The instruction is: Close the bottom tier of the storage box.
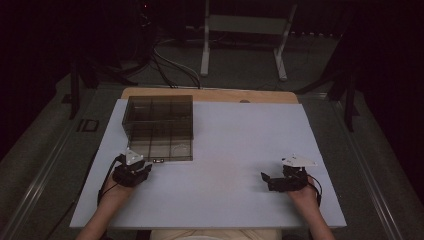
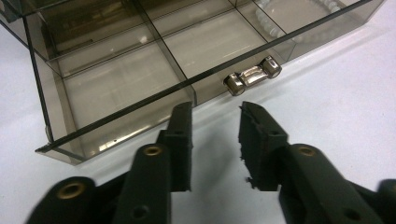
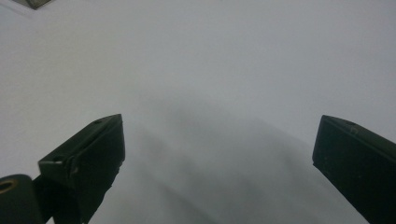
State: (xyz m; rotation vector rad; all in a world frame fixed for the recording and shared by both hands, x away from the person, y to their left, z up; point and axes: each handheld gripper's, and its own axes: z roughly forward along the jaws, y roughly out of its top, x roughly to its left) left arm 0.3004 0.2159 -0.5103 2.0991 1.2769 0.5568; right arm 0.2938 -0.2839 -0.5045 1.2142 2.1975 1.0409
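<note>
A smoky clear box (image 1: 159,120) with divided compartments stands at the table's back left, its drawer (image 1: 160,147) pulled toward me. In the left gripper view the drawer (image 2: 116,88) has a small chrome handle (image 2: 252,75) on its front wall, and a string of white beads (image 2: 289,28) lies in one compartment. My left gripper (image 1: 146,168) sits just in front of the drawer; its jaws (image 2: 215,112) stand a small gap apart, below and left of the handle, with nothing between them. My right gripper (image 1: 267,181) rests at the front right, jaws (image 3: 220,123) wide apart over bare table.
The white table top (image 1: 235,145) has a wooden strip (image 1: 210,95) along its far edge. Beyond it, on the dark floor, stand a metal frame (image 1: 245,30) and loose cables (image 1: 170,65). Both forearms come in from the near edge.
</note>
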